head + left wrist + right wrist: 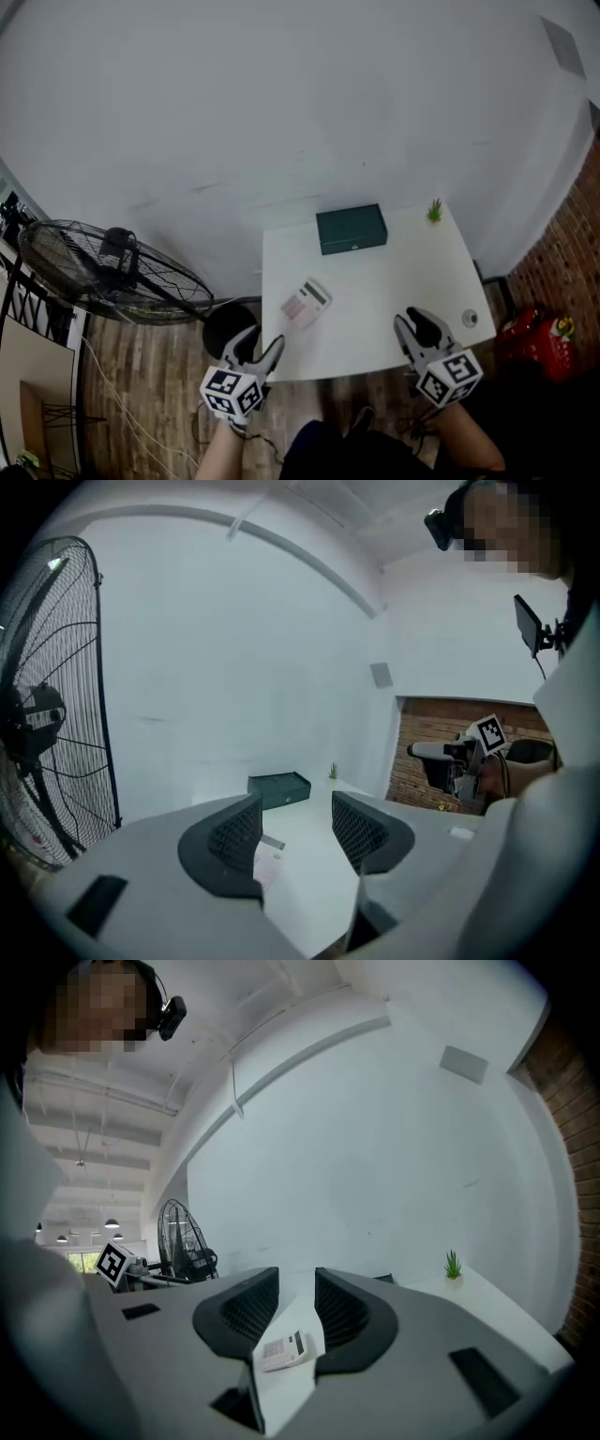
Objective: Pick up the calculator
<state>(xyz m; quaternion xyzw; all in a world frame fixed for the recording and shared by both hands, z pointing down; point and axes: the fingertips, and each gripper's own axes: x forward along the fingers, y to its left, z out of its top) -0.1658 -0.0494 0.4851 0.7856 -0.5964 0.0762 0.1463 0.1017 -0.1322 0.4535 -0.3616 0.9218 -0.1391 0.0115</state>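
White table point(375, 281) against a pale wall, with a dark green box point(352, 229) at its far edge. The left gripper point(261, 345) and right gripper point(418, 326) hover at the near edge, empty: left jaws wide, right jaws narrower. The calculator point(306, 302) lies flat on the table's left side — untouched, ahead of both grippers and nearer the left. Reach, grip and lift all appear still to be done.

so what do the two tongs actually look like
The left tongs and right tongs match. Each has a light grey body and two curved jaws lined with dark, mesh-textured pads. Each also carries a white cube with black square markers on its faces.
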